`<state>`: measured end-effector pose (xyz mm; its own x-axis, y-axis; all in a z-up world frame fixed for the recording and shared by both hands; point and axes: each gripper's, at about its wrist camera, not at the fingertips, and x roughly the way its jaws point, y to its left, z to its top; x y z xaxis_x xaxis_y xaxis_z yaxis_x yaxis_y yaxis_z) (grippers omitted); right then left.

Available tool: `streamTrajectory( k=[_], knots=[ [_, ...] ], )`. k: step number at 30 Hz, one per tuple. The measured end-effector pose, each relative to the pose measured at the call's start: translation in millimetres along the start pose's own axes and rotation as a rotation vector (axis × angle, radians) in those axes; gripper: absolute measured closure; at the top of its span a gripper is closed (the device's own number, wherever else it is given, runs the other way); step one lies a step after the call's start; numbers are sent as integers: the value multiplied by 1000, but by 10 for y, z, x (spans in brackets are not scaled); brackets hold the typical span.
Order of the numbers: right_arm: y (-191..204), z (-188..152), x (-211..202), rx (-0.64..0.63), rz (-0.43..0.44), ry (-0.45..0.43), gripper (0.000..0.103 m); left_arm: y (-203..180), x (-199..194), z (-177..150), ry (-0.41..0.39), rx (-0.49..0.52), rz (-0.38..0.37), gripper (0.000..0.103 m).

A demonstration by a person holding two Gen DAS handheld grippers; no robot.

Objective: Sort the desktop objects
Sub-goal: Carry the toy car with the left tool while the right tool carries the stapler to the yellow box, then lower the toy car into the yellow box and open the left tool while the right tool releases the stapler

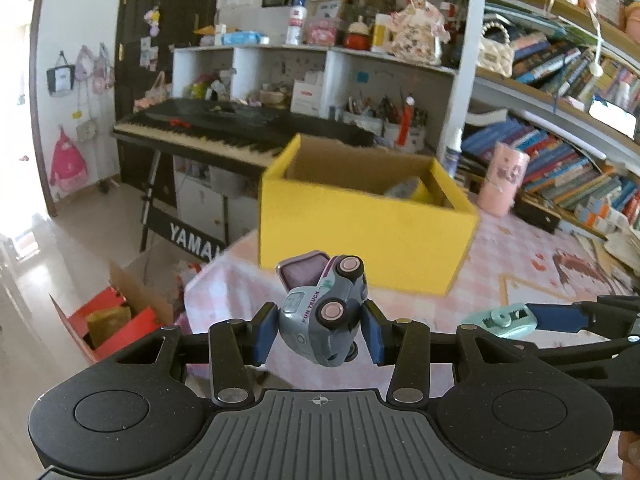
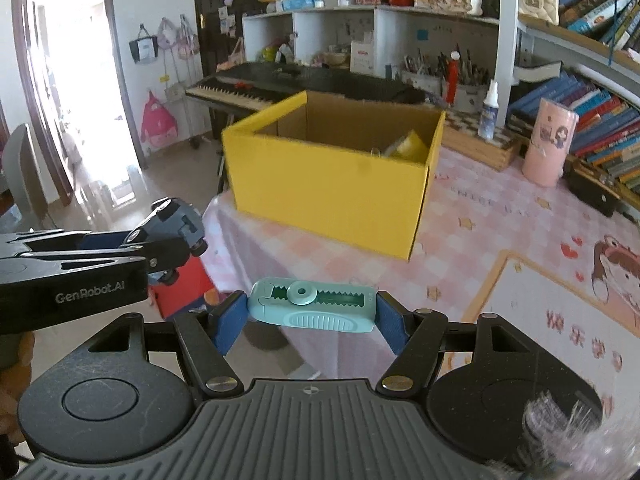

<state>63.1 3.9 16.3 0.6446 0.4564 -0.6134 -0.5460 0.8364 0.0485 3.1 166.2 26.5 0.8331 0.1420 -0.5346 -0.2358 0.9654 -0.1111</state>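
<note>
The left gripper [image 1: 320,330] holds a grey toy truck [image 1: 324,312]. Its blue pads [image 1: 266,334] press on the two sides of the truck, which is tipped so that its wheels face up and toward the camera. The truck is in the air, above the near edge of the table [image 1: 520,264], which has a pink checked cloth.

The right gripper [image 2: 310,314] is clamped on a mint green correction tape [image 2: 312,310]. The tape lies across, one pad [image 2: 230,324] on each end, and it is also lifted above the near edge of the table. In the left wrist view the tape [image 1: 500,319] shows at the right, just beside the left gripper.

A yellow box [image 2: 332,192] stands open near the far left corner of the table, with something yellow inside. A pink cup [image 2: 550,142] stands near the far edge, to the right of the box and well apart from it.
</note>
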Motion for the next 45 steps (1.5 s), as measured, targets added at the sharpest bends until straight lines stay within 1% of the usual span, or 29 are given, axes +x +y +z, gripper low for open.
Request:
streamTrajectory(
  k=[6, 11, 15, 20, 25, 31, 36, 41, 45],
  knots=[
    [-163, 378, 224, -1, 7, -60, 36, -33, 240, 351, -58, 13, 25, 60],
    [-352, 690, 394, -23, 4, -101, 36, -127, 473, 610, -88, 12, 26, 60],
    [-518, 902, 527, -46, 1, -120, 36, -234, 666, 743, -93, 23, 25, 60],
    [-690, 1090, 702, -102, 0, -121, 36, -369, 888, 852, -84, 32, 29, 60],
    [-822, 1260, 933, -207, 6, -111, 36, -471, 1114, 931, -66, 40, 39, 60],
    [-936, 1402, 1273, -351, 39, -57, 36, -545, 1432, 1025, -36, 47, 62, 60],
    [-989, 1453, 1536, -491, 82, -4, 36, -603, 1719, 1031, 19, 62, 75, 60],
    [-1100, 1544, 1767, -551, 142, 60, 36, -648, 1925, 1004, 69, 62, 80, 60],
    [-1111, 1560, 1910, -641, 184, 100, 36, -696, 2034, 987, 98, 82, 85, 60]
  ],
)
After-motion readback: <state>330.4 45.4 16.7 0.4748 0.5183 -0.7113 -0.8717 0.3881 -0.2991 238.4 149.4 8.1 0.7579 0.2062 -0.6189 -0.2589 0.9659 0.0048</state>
